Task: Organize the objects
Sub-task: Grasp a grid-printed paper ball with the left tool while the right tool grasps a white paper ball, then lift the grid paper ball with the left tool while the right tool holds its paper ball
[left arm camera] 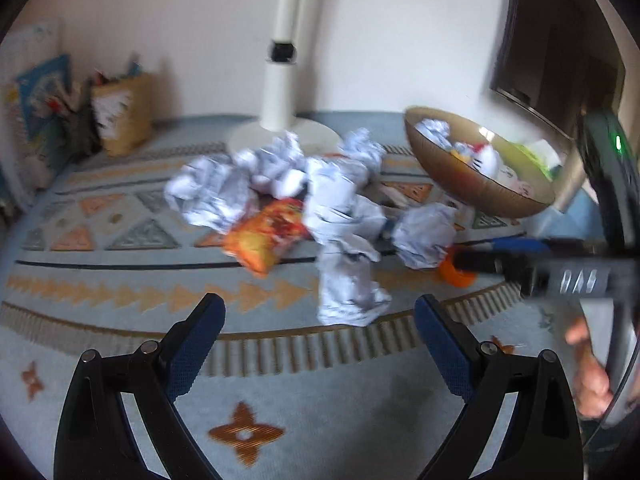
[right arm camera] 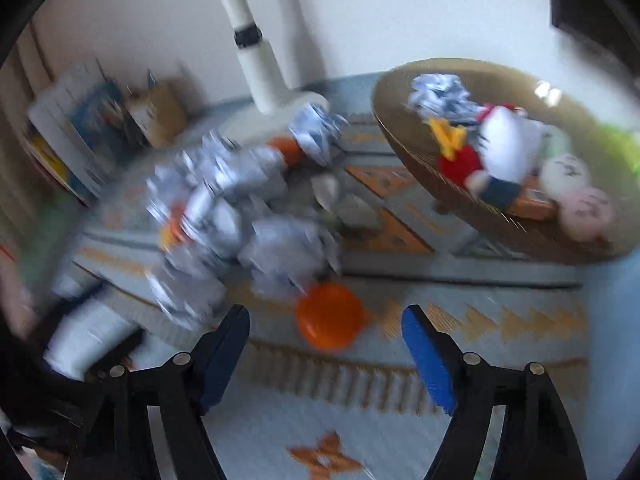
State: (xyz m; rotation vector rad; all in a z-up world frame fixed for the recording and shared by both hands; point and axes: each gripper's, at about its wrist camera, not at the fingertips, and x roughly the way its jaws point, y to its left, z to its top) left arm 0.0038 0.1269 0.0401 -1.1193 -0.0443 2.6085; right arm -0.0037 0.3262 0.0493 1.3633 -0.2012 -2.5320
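A pile of crumpled white paper balls (left arm camera: 320, 196) lies on a patterned rug, with an orange snack bag (left arm camera: 266, 238) among them. My left gripper (left arm camera: 320, 320) is open and empty, just short of the nearest paper ball (left arm camera: 348, 296). My right gripper (right arm camera: 325, 326) is open and empty above an orange cup (right arm camera: 328, 322); the blurred pile (right arm camera: 224, 204) is ahead to its left. A brown bowl (right arm camera: 404, 148) at right holds a paper ball (right arm camera: 440, 94), a plush toy (right arm camera: 500, 148) and small balls. The right gripper also shows in the left wrist view (left arm camera: 460, 258), beside the orange cup (left arm camera: 456, 274).
A white floor lamp stand (left arm camera: 280, 92) rises behind the pile. A paper bag (left arm camera: 120, 112) and books (left arm camera: 40, 100) stand against the wall at left. A dark cabinet (left arm camera: 560, 40) is at right. The bowl (left arm camera: 436, 168) rests on the rug's right side.
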